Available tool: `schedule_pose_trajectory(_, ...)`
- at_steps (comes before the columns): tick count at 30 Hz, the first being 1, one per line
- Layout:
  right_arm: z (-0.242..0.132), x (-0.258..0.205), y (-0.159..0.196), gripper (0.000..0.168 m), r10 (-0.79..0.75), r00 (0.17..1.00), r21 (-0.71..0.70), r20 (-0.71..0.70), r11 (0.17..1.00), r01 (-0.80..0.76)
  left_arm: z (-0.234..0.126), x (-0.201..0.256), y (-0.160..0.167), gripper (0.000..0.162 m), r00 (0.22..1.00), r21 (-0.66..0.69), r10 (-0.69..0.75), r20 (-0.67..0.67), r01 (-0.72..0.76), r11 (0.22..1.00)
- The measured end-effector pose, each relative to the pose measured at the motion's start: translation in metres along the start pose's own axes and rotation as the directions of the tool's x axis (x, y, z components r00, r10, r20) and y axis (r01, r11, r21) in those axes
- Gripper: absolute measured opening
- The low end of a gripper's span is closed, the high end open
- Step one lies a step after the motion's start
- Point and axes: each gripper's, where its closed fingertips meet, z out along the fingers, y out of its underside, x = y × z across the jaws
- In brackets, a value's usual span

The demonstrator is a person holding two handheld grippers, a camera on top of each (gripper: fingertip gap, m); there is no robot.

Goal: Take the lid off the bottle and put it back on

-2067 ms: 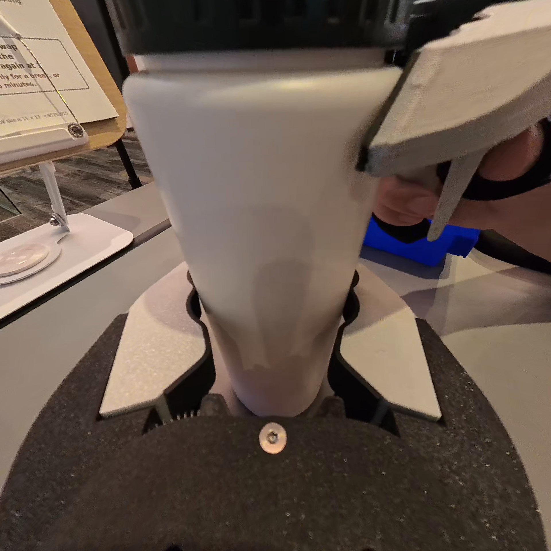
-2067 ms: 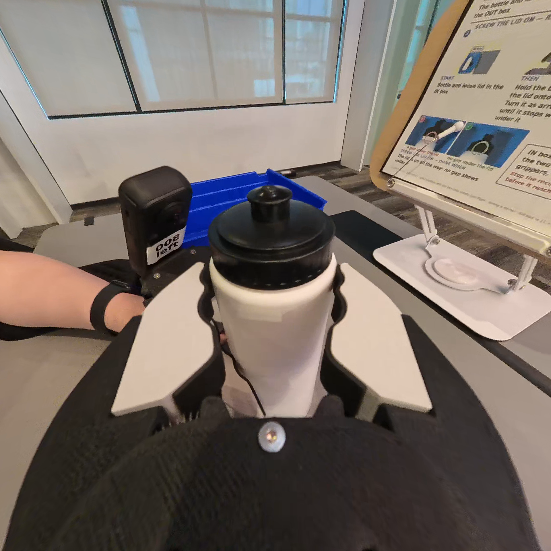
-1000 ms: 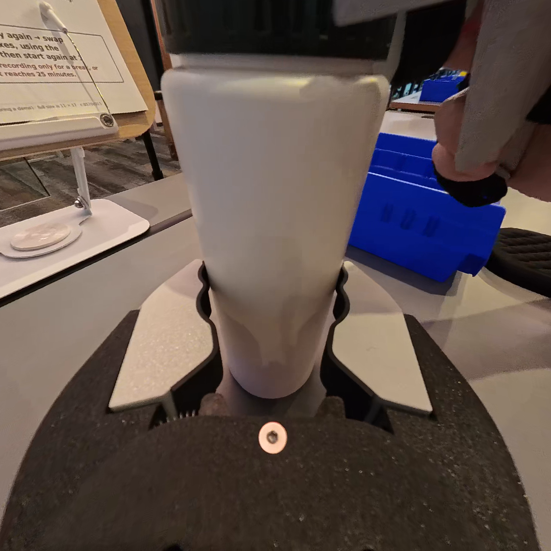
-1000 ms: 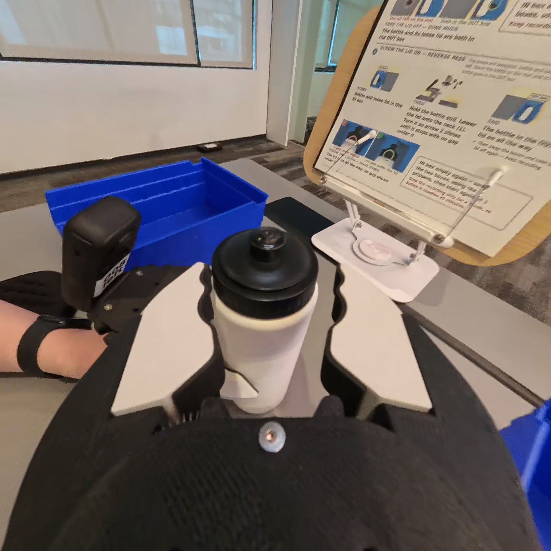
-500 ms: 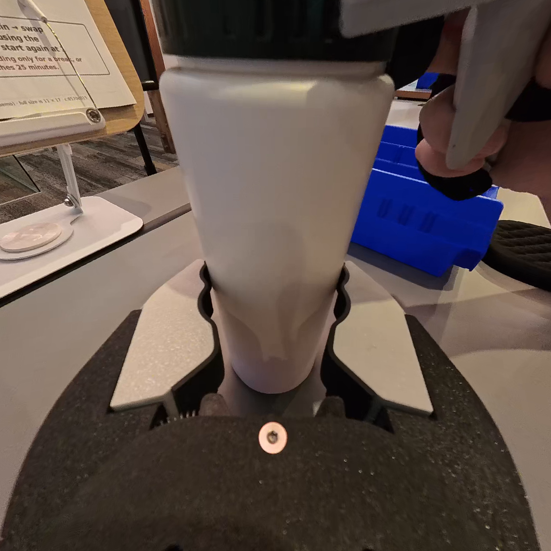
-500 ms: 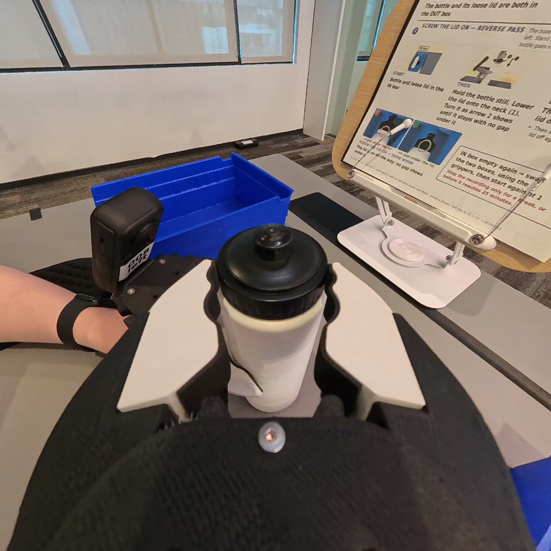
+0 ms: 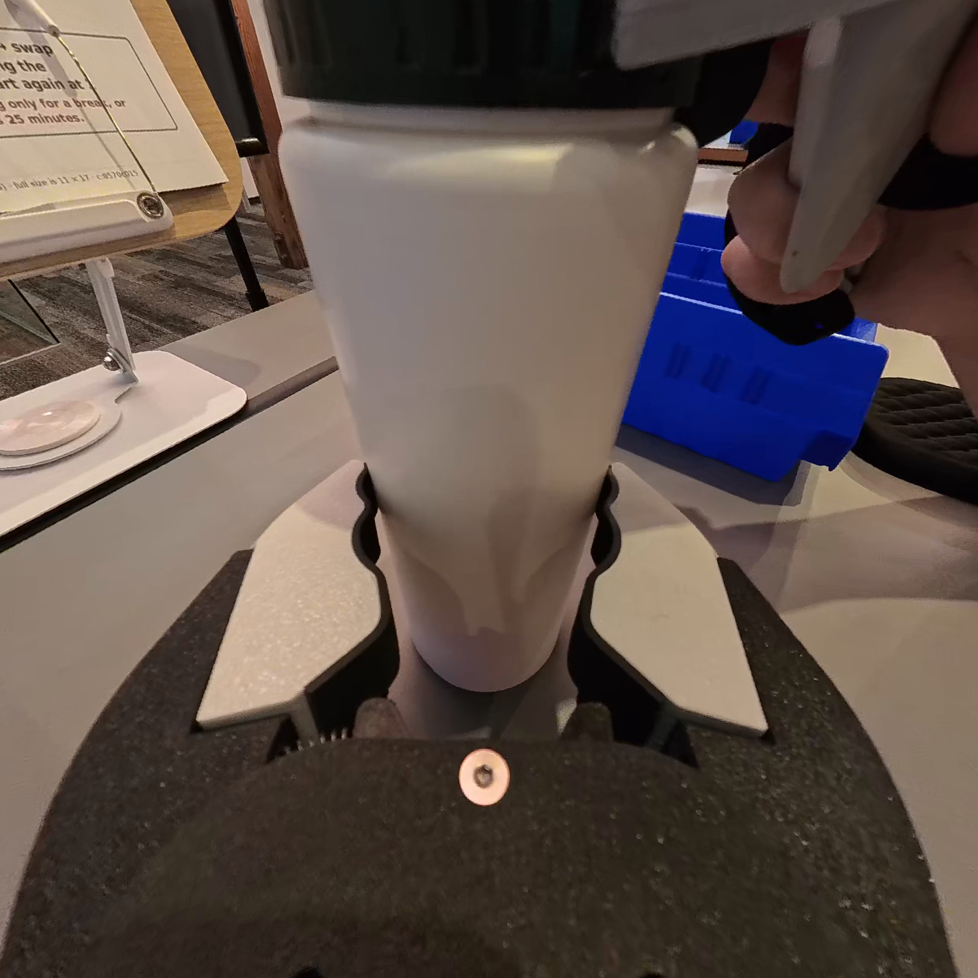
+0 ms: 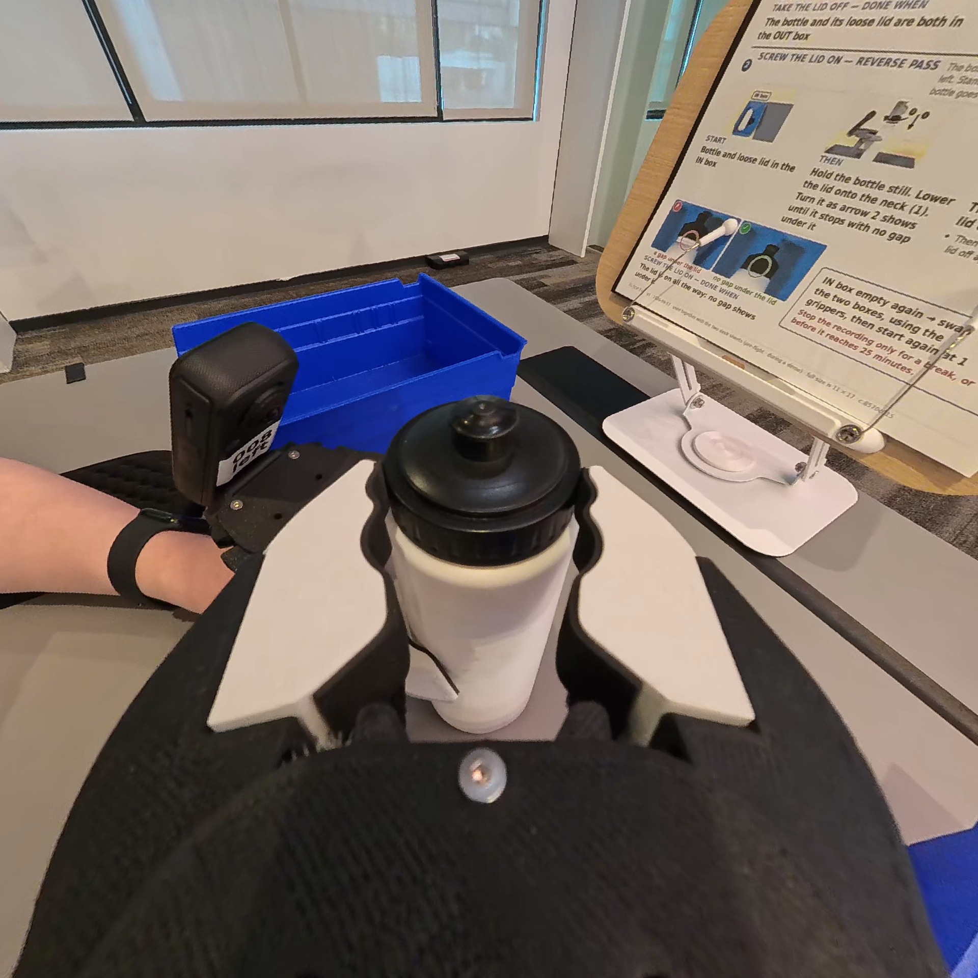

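A white bottle [image 7: 487, 317] stands upright on the grey table [image 7: 132, 582] with its black lid [image 7: 476, 53] on its neck. My left gripper [image 7: 487, 487] is shut on the bottle's lower body. In the right wrist view the bottle [image 8: 476, 635] shows from above, and my right gripper [image 8: 481, 487] is shut on the black lid [image 8: 479, 492], one finger on each side. The right gripper's finger [image 7: 767, 32] and the hand holding it show at the top right of the left wrist view. The left gripper's body [image 8: 275, 476] with its camera shows left of the bottle.
An empty blue bin [image 8: 370, 370] stands behind the bottle; it also shows in the left wrist view [image 7: 741, 391]. An instruction board [image 8: 794, 211] on a white stand [image 8: 730, 465] is at the right. A black mat [image 8: 571, 381] lies between them. Another blue bin's corner [image 8: 947, 899] shows at the lower right.
My right gripper went from open around the lid to shut on it, then swung about the lid. My left gripper has kept hold of the bottle.
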Motion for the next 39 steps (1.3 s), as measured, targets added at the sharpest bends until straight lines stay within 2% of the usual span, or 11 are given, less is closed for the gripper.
schedule_pose_trajectory(11,-0.002,0.001,0.0,0.07,-0.004,0.999,0.013,0.046,1.0,0.003,0.0,0.002,0.0,0.079,1.0,0.0,0.013,-0.029,-0.013,1.0)
schedule_pose_trajectory(21,-0.001,-0.002,0.0,0.071,0.025,0.996,0.002,0.087,1.0,-0.025,0.003,0.002,-0.006,0.084,0.999,0.038,0.05,-0.018,-0.049,0.998)
schedule_pose_trajectory(25,-0.002,-0.001,-0.001,0.071,0.032,0.997,0.01,0.066,0.999,-0.033,0.003,0.002,-0.005,0.083,0.999,0.003,0.033,-0.024,-0.033,0.999)
schedule_pose_trajectory(26,-0.001,-0.003,-0.003,0.072,0.043,0.997,0.02,0.059,0.999,-0.044,0.003,0.003,-0.005,0.083,0.999,0.0,0.037,-0.02,-0.037,0.999)
schedule_pose_trajectory(29,0.005,-0.003,-0.001,0.092,0.06,0.998,0.011,-0.006,0.998,-0.06,0.004,0.009,-0.005,0.083,0.998,-0.009,0.058,-0.008,-0.058,0.998)
schedule_pose_trajectory(33,0.006,-0.005,0.0,0.086,0.012,0.998,0.022,-0.057,1.0,-0.011,0.006,0.021,-0.005,0.083,0.999,-0.023,0.035,-0.017,-0.035,0.999)
schedule_pose_trajectory(39,0.004,-0.006,0.003,0.083,0.034,0.999,-0.005,0.028,0.999,-0.034,0.006,0.019,-0.004,0.083,0.998,-0.035,0.055,-0.021,-0.056,0.998)
